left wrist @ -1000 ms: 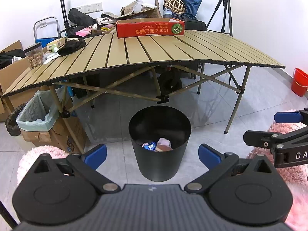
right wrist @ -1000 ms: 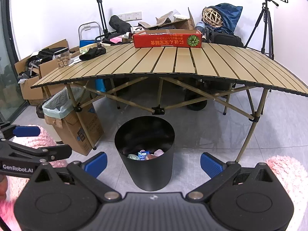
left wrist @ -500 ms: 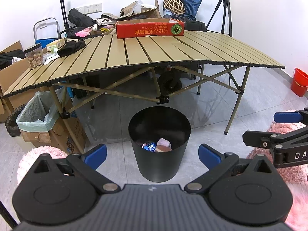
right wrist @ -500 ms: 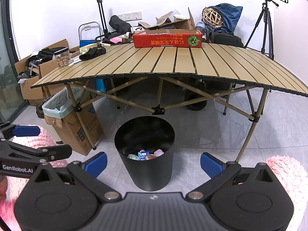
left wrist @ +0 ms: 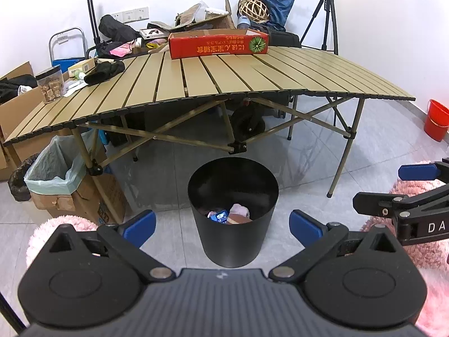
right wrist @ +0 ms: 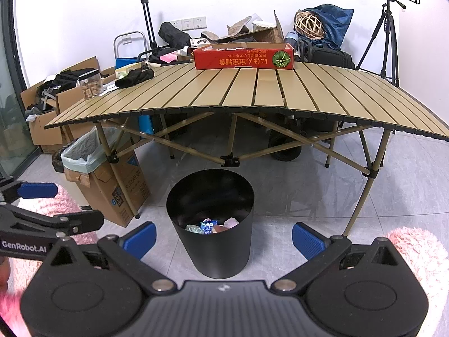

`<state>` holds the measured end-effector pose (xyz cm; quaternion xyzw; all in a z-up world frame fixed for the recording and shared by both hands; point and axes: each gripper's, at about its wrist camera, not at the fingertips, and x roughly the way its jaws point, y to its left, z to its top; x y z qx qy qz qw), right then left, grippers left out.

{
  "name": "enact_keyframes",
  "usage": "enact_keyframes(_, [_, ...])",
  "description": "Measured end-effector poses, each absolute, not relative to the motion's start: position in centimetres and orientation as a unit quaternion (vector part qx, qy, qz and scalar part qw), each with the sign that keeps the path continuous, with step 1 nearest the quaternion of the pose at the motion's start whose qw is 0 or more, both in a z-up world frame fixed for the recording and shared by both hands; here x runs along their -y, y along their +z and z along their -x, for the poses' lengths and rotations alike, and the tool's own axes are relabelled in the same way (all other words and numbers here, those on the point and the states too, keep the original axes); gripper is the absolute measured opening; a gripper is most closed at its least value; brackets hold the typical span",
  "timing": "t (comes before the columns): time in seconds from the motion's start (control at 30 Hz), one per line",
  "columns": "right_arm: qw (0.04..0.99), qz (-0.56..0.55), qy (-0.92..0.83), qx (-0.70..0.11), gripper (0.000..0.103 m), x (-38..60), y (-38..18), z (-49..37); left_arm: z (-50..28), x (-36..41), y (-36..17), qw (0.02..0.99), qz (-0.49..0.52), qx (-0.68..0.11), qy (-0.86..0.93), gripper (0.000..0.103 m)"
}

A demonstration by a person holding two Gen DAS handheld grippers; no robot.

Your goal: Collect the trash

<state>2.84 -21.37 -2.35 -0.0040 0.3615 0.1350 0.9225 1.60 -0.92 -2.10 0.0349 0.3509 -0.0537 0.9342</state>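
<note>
Two grippers are held side by side above the floor, both aimed at the black bin (left wrist: 233, 210). The left gripper (left wrist: 221, 224) has its blue-padded fingers (left wrist: 139, 224) spread wide, nothing between them. The right gripper (right wrist: 223, 237) is likewise wide apart and empty; its fingers (right wrist: 306, 238) flank the bin in that view.

The bin is seen upright on the grey tiled floor (right wrist: 294, 205), just in front of the folding slatted table (left wrist: 213, 81), below its near edge. Trash (left wrist: 228, 216) is seen at the bottom of the bin: a blue wrapper, something pink, a brownish piece. From the right wrist view a greenish crumpled piece is also visible inside.

The table top near the front is bare; a red cardboard box (left wrist: 219, 43) is placed at the far edge, a clear jar (left wrist: 52, 84) and a black cloth item (left wrist: 105, 71) at the left end. A cardboard box lined with a pale green bag (left wrist: 53, 168) is placed beside the left table leg. Pink fluffy rugs (right wrist: 418, 252) are seen on both sides of the grippers. A red bucket (left wrist: 436, 119) is seen far right by the wall.
</note>
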Motion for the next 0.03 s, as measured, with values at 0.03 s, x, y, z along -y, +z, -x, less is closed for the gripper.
enact_keyframes(0.03, [0.923,0.004,0.135,-0.361,0.103,21.35,-2.37,-2.86,-1.62,0.87,-2.13,0.934,-0.034,-0.351,-0.054,0.103])
